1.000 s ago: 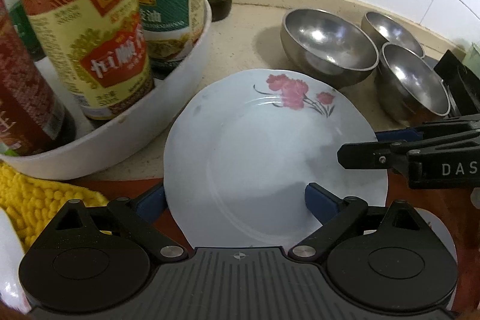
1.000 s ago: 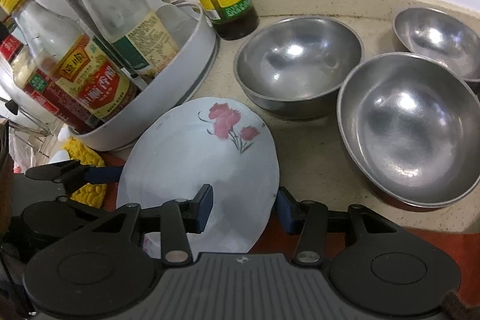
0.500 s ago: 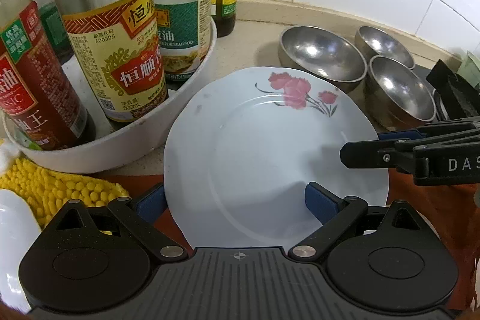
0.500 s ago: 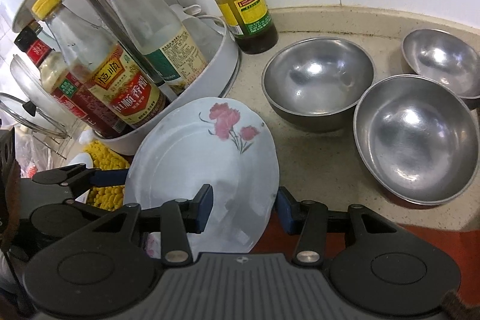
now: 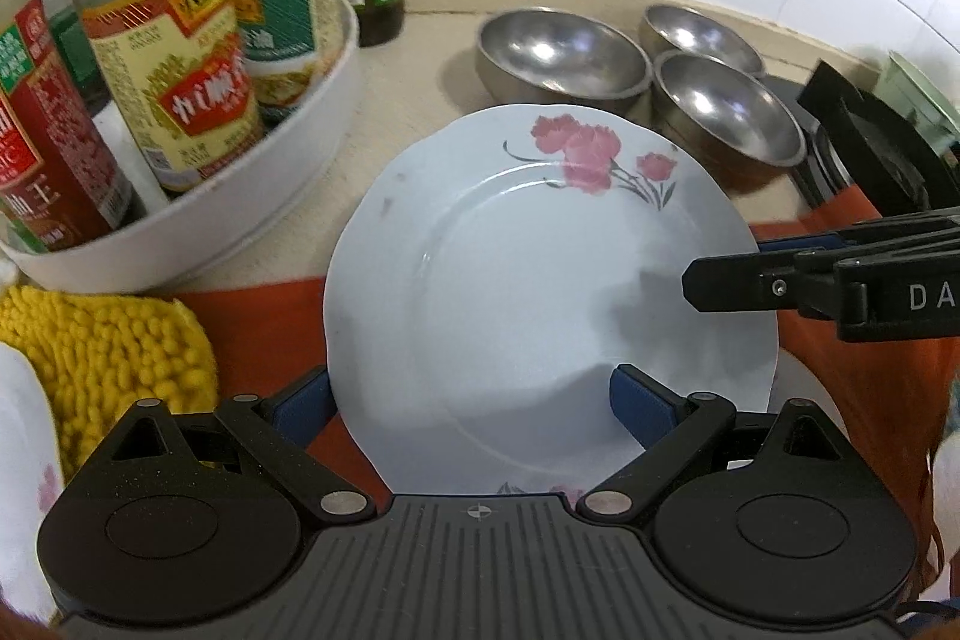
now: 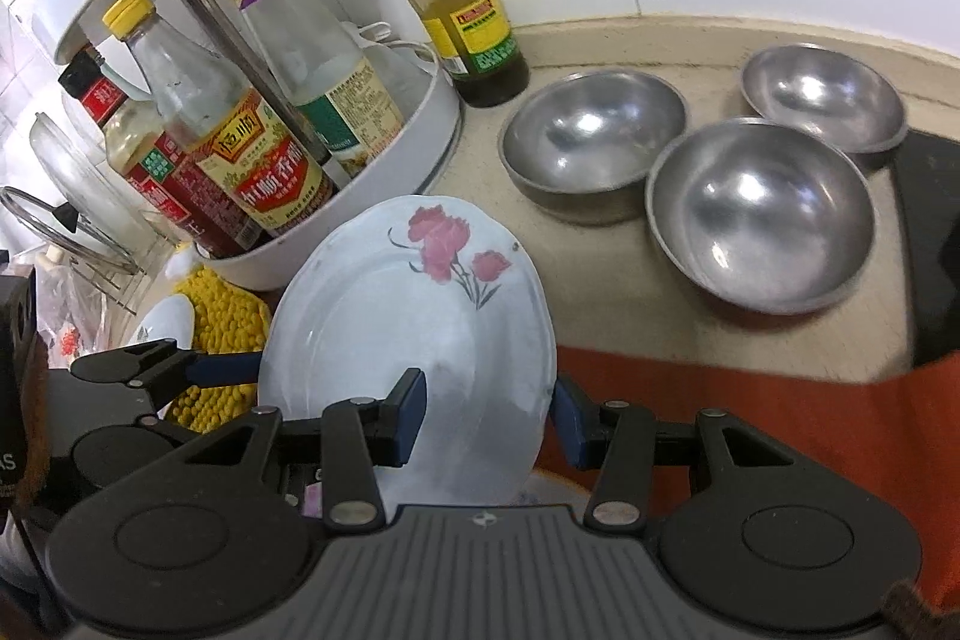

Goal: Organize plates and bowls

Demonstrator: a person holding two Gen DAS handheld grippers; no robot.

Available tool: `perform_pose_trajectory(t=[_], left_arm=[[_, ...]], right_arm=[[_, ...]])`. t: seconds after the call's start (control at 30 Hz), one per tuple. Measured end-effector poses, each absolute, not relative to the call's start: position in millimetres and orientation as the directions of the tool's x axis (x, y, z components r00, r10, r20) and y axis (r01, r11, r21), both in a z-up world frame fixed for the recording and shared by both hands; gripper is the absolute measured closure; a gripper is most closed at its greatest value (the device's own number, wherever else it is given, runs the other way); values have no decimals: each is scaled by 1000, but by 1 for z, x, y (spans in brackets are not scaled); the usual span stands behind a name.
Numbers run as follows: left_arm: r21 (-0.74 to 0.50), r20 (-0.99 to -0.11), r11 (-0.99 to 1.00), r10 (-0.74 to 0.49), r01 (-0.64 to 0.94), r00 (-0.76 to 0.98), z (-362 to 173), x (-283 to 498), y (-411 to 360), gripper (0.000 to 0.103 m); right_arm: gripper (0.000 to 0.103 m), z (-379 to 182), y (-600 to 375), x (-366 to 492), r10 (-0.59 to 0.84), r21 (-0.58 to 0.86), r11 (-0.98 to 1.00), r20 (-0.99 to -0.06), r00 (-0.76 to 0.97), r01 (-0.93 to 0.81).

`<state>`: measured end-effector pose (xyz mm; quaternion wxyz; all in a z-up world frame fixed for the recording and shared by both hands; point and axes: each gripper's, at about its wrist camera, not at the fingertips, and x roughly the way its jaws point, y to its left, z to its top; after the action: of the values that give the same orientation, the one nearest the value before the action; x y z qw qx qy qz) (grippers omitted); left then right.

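You have the flowered plate [image 5: 540, 280] between the fingers of both grippers — the left gripper [image 5: 471, 400] straddles its near rim, the right gripper [image 6: 489, 415] pinches its right-hand edge. It is glazed china: stiff, slick and quick to chip, so grip on the rim, never the sloping well. Whether either pair truly clamps it you cannot tell; the fingers stand narrow on the right, wider on the left. Since a second ago the plate has lifted off toward you, and the three steel bowls [image 6: 759, 214] beyond the fingertips now sit farther away.
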<state>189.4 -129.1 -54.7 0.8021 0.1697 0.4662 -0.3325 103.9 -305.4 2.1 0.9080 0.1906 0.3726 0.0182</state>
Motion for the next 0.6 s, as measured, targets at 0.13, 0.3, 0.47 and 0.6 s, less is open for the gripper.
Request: perform_pose_trajectory(t=[0.13, 0.3, 0.47, 0.6], left_arm=[[-40, -867, 706, -377, 708, 327, -58, 177, -132, 5], [-38, -875, 681, -376, 732, 305, -62, 159, -137, 5], [-36, -883, 662, -372, 748, 287, -67, 143, -140, 5], [-27, -885, 655, -367, 755, 286, -69, 134, -142, 5]], right_arm=[[60, -2, -306, 88, 168, 359, 925, -682, 712, 126], [60, -7, -308, 67, 158, 360, 921, -695, 701, 150], [60, -12, -310, 49, 146, 358, 918, -710, 689, 174], [60, -16, -311, 37, 137, 356, 916, -715, 686, 188]])
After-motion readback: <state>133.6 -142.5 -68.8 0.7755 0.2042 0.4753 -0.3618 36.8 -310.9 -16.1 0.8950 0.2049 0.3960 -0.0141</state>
